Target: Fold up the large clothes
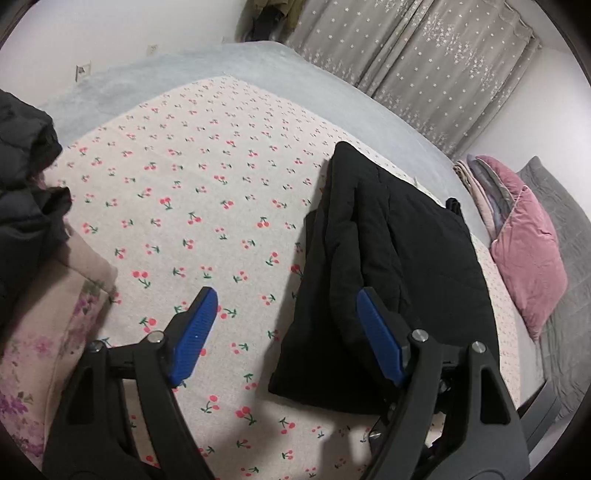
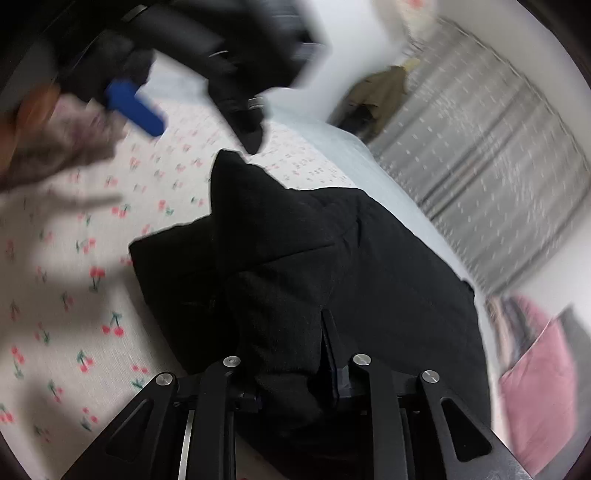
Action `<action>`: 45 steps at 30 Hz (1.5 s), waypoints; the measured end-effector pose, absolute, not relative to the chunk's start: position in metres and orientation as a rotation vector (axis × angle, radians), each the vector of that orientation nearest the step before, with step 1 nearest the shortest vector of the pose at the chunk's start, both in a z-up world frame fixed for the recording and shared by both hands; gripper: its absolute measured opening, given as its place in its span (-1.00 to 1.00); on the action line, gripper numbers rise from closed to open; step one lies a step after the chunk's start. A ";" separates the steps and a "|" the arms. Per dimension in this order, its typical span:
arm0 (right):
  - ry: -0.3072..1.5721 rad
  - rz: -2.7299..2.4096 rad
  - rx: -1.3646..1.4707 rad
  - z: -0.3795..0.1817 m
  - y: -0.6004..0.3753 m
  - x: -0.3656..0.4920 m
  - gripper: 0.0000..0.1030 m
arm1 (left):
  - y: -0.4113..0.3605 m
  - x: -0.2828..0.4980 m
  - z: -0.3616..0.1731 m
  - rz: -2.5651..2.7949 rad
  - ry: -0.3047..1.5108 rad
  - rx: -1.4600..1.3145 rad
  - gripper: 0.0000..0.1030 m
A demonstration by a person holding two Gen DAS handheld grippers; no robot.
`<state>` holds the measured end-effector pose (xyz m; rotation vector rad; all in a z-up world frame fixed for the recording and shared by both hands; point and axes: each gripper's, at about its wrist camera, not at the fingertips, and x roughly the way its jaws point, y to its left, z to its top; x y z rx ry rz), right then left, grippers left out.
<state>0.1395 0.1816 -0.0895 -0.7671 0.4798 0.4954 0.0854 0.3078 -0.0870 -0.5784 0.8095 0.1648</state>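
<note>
We're in a home bedroom: a bed fills the frame, spread with a cherry-print sheet (image 1: 207, 192) over a pale blue blanket (image 1: 332, 85). At the right edge a pink velvet pillow (image 1: 528, 251) leans on a grey quilted one (image 1: 565, 221), and star-patterned grey curtains (image 1: 424, 55) hang across the upper right. A wall socket (image 1: 83, 70) sits upper left, with clothes hanging (image 1: 277, 14) at top centre.
</note>
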 end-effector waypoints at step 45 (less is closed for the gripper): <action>0.688 0.624 -0.444 -0.079 0.051 0.139 -0.56 | 0.231 0.120 -0.104 0.103 0.880 -0.335 -0.51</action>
